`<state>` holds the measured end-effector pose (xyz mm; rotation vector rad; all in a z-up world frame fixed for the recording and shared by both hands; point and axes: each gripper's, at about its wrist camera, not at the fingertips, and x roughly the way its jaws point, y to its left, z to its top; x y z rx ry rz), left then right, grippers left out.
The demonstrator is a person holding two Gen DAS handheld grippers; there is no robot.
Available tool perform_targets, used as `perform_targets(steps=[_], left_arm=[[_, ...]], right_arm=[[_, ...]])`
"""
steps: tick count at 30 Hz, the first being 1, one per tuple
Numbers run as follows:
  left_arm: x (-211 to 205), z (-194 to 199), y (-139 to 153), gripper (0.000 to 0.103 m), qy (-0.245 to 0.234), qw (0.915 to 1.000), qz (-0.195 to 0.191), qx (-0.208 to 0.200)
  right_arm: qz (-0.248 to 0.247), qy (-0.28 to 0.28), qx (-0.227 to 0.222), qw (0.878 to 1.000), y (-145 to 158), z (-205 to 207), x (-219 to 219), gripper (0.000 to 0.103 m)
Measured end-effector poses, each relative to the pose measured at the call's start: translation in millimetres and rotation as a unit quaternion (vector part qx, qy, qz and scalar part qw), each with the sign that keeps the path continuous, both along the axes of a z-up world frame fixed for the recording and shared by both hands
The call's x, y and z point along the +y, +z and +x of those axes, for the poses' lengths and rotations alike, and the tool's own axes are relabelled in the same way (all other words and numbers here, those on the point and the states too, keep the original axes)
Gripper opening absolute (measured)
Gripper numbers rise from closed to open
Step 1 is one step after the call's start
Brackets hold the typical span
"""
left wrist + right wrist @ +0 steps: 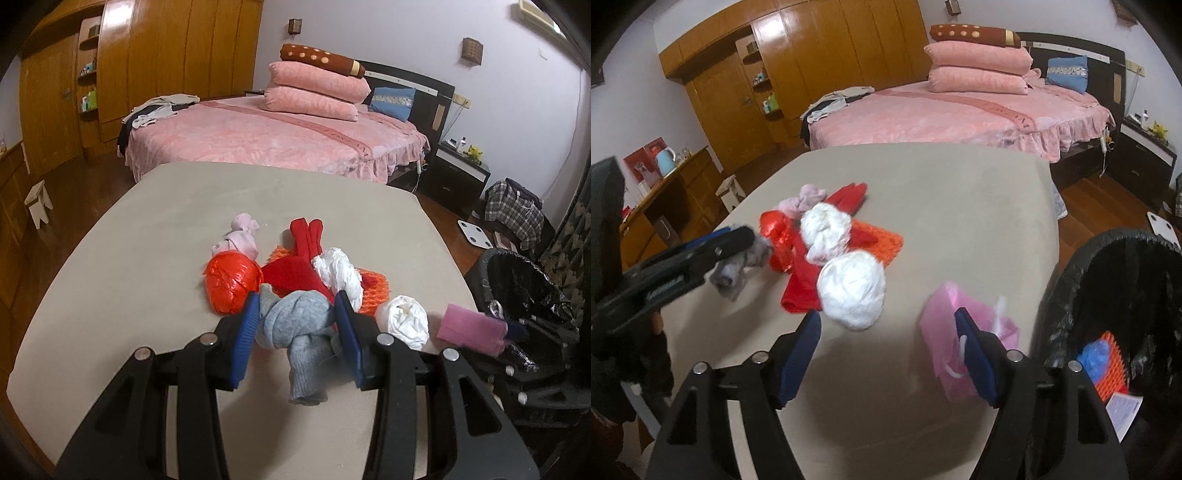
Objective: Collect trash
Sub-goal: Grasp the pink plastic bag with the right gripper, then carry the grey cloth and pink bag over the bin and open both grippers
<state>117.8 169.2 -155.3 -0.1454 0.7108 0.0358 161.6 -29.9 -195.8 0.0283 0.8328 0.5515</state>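
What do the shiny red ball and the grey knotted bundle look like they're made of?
The red ball looks like thin glossy plastic film: it crinkles and catches light. The grey bundle, between the left gripper pads, looks like matte knitted fabric, probably socks, judging by its ribbed weave.

Right gripper (pixel 886 354) hovered over beige tabletop (pixel 960 206), jaws wide, nothing between them. Pink bag (pixel 938 325) blurred just beyond right finger. White wad (pixel 851 291) ahead of left finger. Black-lined bin (pixel 1115 295) to right. Left gripper (pixel 738 240), far left, clamped grey sock (pixel 738 266).
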Motion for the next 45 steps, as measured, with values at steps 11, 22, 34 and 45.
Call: perform_targets(steps=[11, 22, 34, 45], left_arm=[[-3.1, -6.2, -1.5, 0.041, -0.004, 1.0000, 0.004, 0.002], [-3.5, -6.5, -5.2, 0.041, -0.008, 1.0000, 0.000, 0.004], [-6.4, -3.9, -3.3, 0.041, -0.011, 0.9999, 0.001, 0.003], [-38.6, 2.2, 29.7, 0.041, -0.044, 0.9984, 0.007, -0.033]], right_arm=[[-0.001, -0.001, 0.001, 1.000, -7.1, -19.7, -2.4, 0.072], [-0.039, -0.027, -0.002, 0.999, -10.8, -9.1, -6.7, 0.057], [-0.043, -0.007, -0.002, 0.999, -6.9, -8.1, -5.0, 0.005], [-0.008, -0.033, -0.053, 0.998, 40.9, -11.5, -33.7, 0.005]])
